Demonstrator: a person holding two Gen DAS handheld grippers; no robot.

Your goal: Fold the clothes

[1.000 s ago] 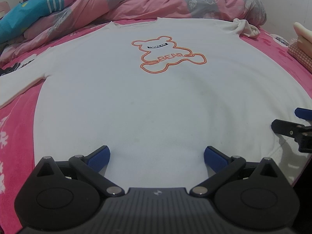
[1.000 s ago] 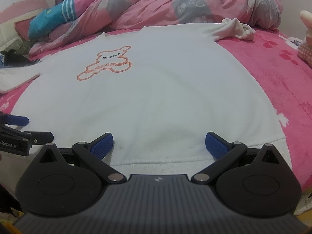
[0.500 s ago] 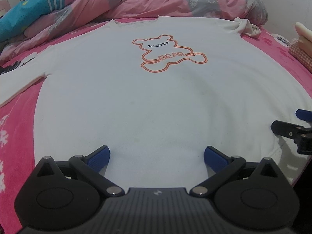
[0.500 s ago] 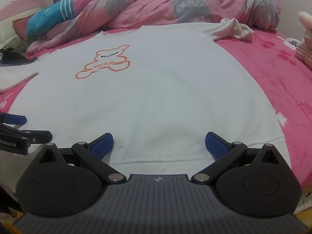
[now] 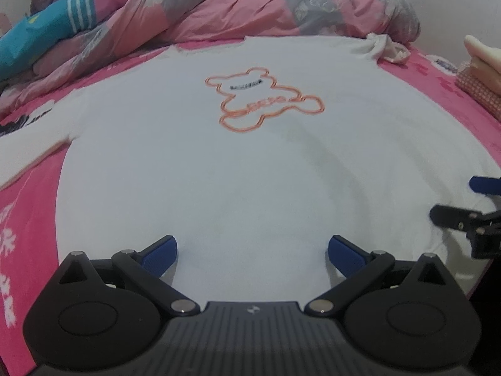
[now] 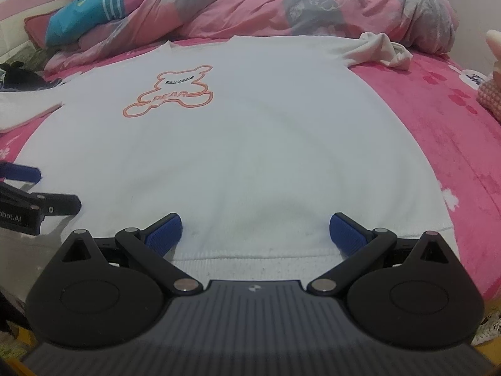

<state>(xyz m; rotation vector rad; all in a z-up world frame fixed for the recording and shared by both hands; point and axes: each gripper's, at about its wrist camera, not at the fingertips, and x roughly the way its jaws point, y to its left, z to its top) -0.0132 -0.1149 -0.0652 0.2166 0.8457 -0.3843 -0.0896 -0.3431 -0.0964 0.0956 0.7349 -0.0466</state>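
The white sweatshirt (image 5: 238,163) lies spread flat, print side up, on the pink bed sheet (image 6: 454,131), its hem at 6 o'clock under both tools and its neckline toward 12 o'clock by the heaped quilt (image 5: 250,3). The left gripper (image 5: 252,252) hovers over the lower body of the garment with its jaws spread wide and nothing between them; the right gripper (image 6: 255,232) sits over the ribbed hem (image 6: 256,258), jaws likewise spread and empty.

My judgement of the risks: closing on the hem could catch only the top layer, so the back would lag and the fold come out skewed. The sleeve at 9 o'clock (image 5: 28,153) trails off onto the sheet, and the one at 1 o'clock (image 6: 382,48) is bunched; either could drag or wrinkle into a fold. The plush sheet may also get pinched along with the cloth.

Writing: the orange bear outline (image 6: 170,95) carries "BEAR"; the small black strip above it is too blurred to read. The left tool's side, seen at 9 o'clock in the right wrist view, shows "obot.AI"
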